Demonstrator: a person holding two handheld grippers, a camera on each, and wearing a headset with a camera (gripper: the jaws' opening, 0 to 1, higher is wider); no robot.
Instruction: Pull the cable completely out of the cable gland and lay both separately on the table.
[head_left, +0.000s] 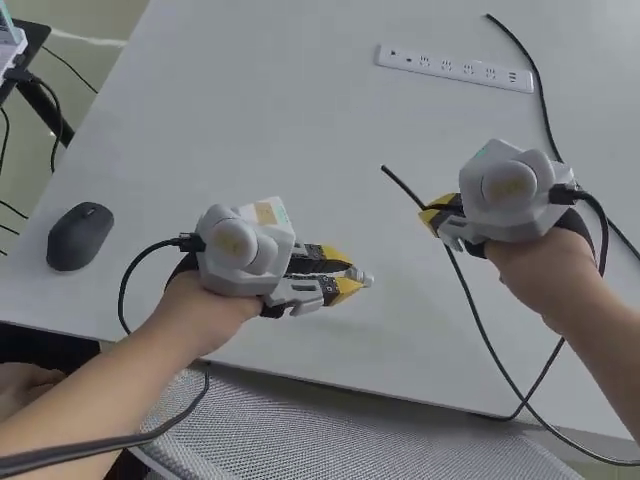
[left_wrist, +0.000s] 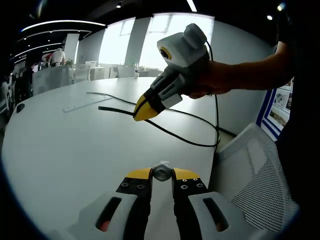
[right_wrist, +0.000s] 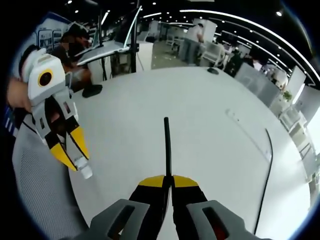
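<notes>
The left hand-held gripper (head_left: 352, 284) is pinching the small pale cable gland (head_left: 366, 280) between its yellow tips, jaws clamped on it, and is holding it low over the white surface (head_left: 250, 120) near the person's edge. The right hand-held gripper (head_left: 432, 218) is clamping the black cable (right_wrist: 167, 145) close to its free end, so a short stiff length is sticking out ahead of the jaws while the rest is trailing down past the near edge of the surface. Gland and cable end are sitting well apart and no cable is running into the gland, so the pull-out is looking complete. Each hand is carrying its own piece, probably so the two can go down in separate spots. Neither piece is lying flat yet, so the laying-down is likely coming next
</notes>
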